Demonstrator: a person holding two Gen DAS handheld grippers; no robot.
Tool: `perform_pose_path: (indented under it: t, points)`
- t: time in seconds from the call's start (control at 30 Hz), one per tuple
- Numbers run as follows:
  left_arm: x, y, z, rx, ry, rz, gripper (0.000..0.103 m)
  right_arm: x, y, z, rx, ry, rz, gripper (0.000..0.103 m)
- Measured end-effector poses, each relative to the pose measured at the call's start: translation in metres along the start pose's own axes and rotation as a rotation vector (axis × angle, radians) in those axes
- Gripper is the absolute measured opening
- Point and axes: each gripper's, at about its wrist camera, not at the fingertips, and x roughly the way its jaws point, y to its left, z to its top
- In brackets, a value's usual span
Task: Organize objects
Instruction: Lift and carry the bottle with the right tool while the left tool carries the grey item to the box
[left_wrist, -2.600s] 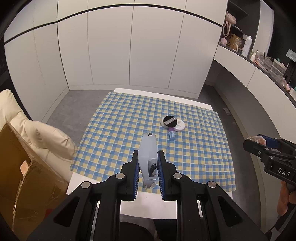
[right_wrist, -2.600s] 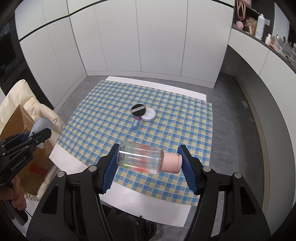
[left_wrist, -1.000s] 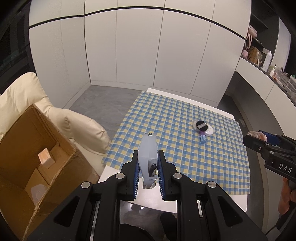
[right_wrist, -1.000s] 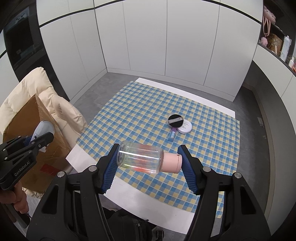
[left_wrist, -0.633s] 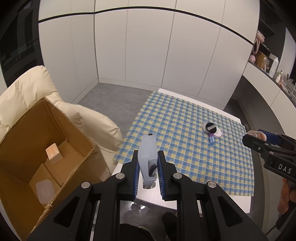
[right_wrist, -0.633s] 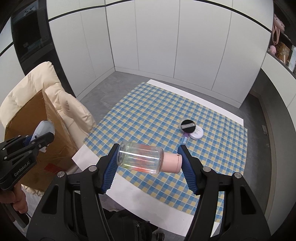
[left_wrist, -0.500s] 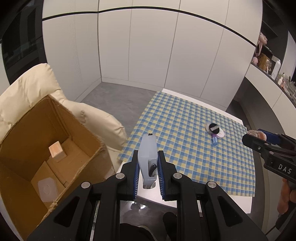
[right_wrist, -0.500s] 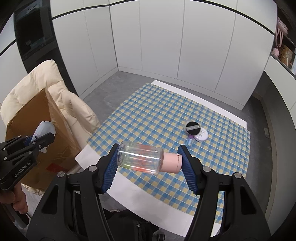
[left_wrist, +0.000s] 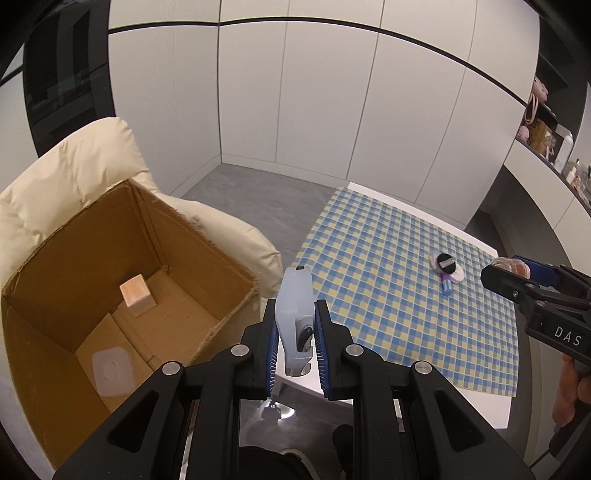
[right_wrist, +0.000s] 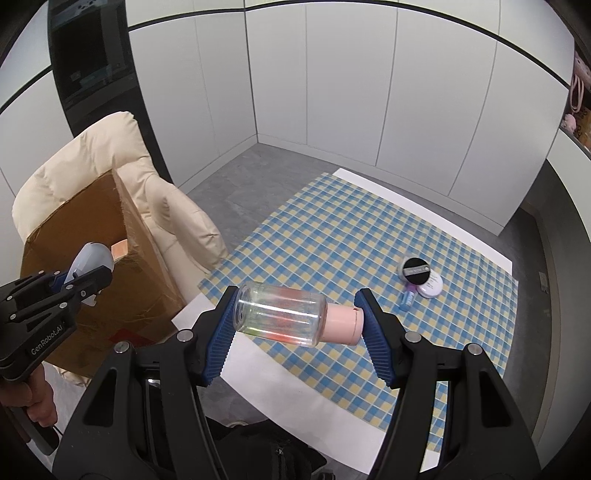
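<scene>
Left gripper (left_wrist: 295, 336) squeezes pale blue flat plastic bottle (left_wrist: 294, 314), held up in air. Open brown cardboard box (left_wrist: 207, 236) just below, to its left, on cream puffy chair (left_wrist: 74, 162).

Right gripper (right_wrist: 297, 317) clamps clear plastic jar with pink cap (right_wrist: 295, 314) sideways, end to end. Blue-yellow checked tablecloth (right_wrist: 332, 236) beyond; small round black and white compacts (right_wrist: 421, 277) far right on it.

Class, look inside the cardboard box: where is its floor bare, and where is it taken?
Box: floor bare in the middle and towards the right wall. Taken: a small carton near the back corner, a clear lid at the front left.
</scene>
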Motion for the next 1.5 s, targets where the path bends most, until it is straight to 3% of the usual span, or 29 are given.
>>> perform_pose_path:
  t: [1.5]
  points:
    - [-0.026,0.096,-0.016,-0.142,-0.017,0.117,0.017,0.016,0.100,0.020,-0.128,-0.013,0.113,0.066]
